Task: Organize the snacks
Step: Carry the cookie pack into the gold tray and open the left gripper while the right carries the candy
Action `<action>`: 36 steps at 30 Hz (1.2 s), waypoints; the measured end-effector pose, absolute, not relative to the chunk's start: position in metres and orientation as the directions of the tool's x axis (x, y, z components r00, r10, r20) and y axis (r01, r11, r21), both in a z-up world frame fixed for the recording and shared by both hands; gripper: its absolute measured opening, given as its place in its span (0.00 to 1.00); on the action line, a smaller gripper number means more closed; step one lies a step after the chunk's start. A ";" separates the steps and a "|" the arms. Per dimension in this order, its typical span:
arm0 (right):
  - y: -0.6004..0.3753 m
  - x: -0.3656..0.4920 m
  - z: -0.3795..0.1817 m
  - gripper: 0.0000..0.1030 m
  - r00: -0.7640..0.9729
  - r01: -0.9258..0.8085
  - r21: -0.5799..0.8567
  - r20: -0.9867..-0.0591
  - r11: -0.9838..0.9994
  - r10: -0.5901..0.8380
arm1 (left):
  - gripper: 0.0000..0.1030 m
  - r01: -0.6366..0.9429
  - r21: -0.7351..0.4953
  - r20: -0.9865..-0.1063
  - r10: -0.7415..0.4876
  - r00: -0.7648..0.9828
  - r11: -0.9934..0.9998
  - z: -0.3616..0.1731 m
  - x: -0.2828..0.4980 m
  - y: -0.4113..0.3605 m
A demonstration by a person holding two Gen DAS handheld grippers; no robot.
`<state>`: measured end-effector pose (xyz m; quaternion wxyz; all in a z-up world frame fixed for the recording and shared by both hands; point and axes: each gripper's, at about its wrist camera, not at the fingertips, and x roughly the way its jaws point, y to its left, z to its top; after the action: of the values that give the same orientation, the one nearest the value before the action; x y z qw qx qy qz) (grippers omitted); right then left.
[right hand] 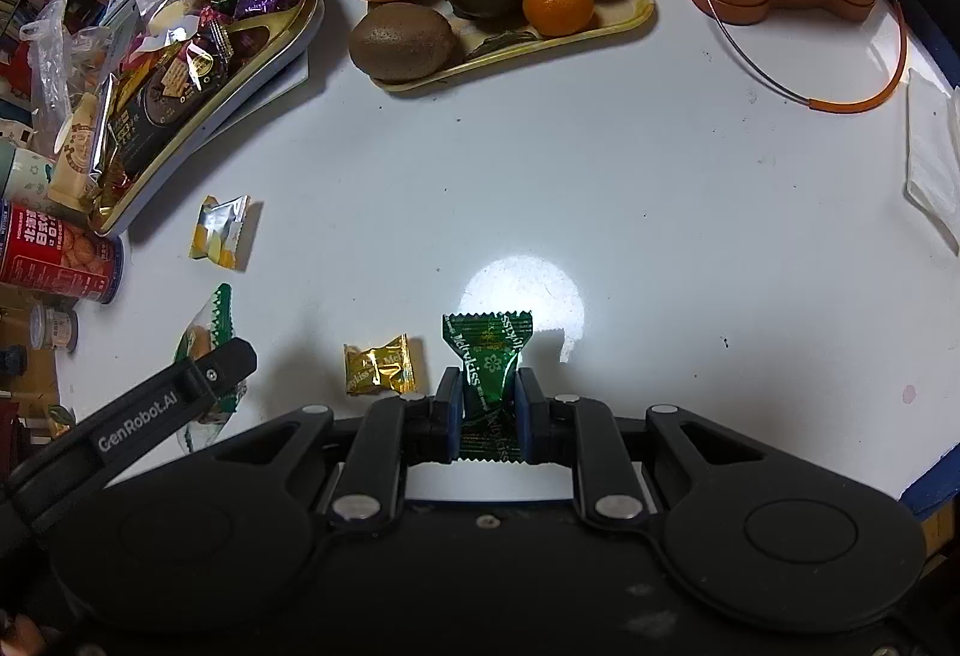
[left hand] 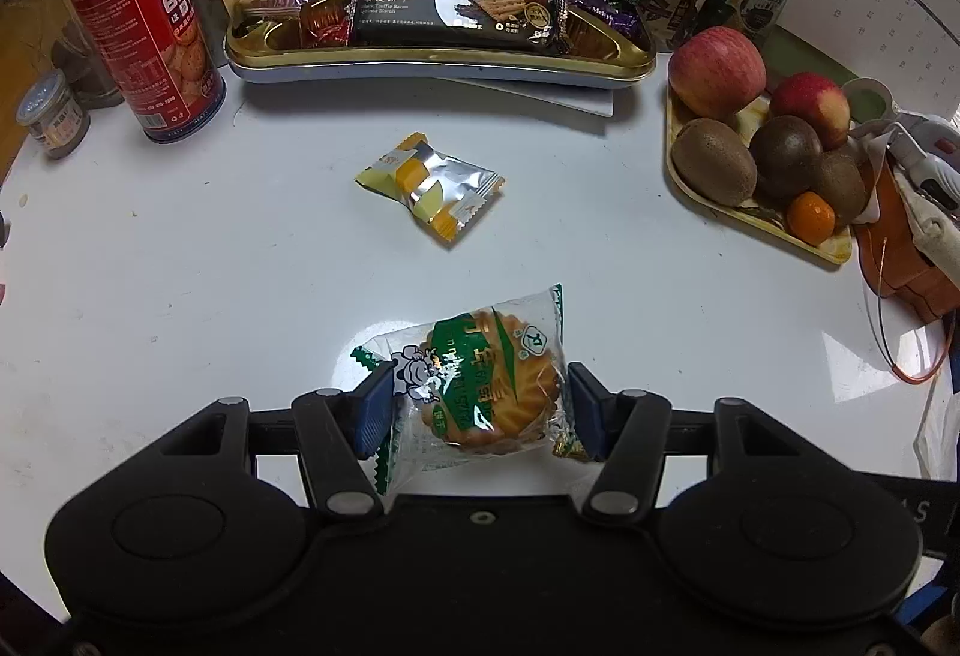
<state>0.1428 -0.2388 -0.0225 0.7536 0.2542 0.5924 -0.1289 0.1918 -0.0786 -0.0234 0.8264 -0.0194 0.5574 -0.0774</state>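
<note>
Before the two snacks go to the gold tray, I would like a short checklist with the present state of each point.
1. Left gripper pads on the biscuit packet: ok, the packet sits between them.
2. Biscuit packet clear of the table: cannot tell.
3. Right gripper shut on the green candy: ok, pinched at its middle.
4. Room in the gold tray: not ok, nearly full; wrappers pile up.
5. Way to the tray: not ok for the left side, the yellow packet lies between.
6. Loose snacks left: not ok, the gold candy remains.
</note>
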 end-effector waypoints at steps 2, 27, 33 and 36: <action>-0.239 0.144 -0.023 0.19 0.265 0.495 0.222 -0.959 0.840 0.098 | 0.60 0.116 -0.113 -0.918 -0.149 0.368 0.987 -0.021 0.188 -0.077; -0.253 0.094 -0.005 0.19 0.376 0.497 0.191 -0.927 0.846 -0.012 | 0.61 0.135 -0.128 -0.898 -0.173 0.404 0.982 0.006 0.025 -0.011; -0.245 0.051 0.010 0.19 0.478 0.464 0.261 -0.878 0.846 0.009 | 0.61 0.151 -0.138 -0.912 -0.185 0.365 0.979 0.005 -0.008 -0.006; -0.236 0.028 0.015 0.19 0.526 0.423 0.264 -0.850 0.867 0.003 | 0.61 0.145 -0.156 -0.918 -0.198 0.345 0.977 0.005 -0.016 -0.002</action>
<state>0.0283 -0.2363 0.0153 0.8438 0.2259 0.4706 -0.1244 -0.0165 -0.0021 0.0047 0.8197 -0.0237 0.5627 -0.1045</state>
